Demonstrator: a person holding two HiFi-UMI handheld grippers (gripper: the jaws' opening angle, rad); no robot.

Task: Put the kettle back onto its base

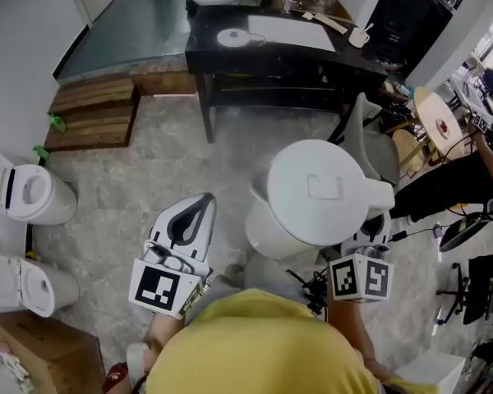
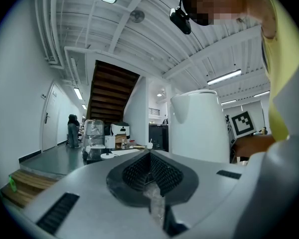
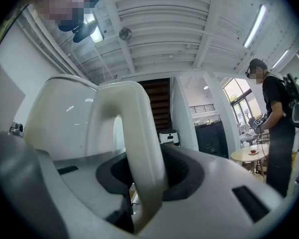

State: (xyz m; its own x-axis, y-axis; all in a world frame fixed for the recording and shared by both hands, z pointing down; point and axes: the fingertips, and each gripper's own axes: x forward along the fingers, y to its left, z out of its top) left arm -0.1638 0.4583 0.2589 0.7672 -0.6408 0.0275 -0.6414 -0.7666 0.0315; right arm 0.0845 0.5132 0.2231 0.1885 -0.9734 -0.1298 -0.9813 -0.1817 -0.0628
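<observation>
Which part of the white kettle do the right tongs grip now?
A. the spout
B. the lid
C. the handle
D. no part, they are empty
C: in the right gripper view, the right tongs are closed on the white kettle handle.

Kettle point(image 1: 316, 191): white plastic, smooth, soft sheen. Its handle point(image 3: 139, 148), between the right gripper point(image 3: 145, 183) fingers point(image 3: 187, 171), is glossier. Both gripper shells are matt light-grey plastic. Left gripper point(image 2: 150, 172) fingers point(image 2: 134, 172) have a dark, ribbed, rubbery-looking lining. Beyond the fingers: tabletop point(image 1: 230, 58) black, satin; wooden steps point(image 1: 94, 109), bare brown slats. Floor point(image 1: 148, 187) below is grey stone-look tile, low sheen.
</observation>
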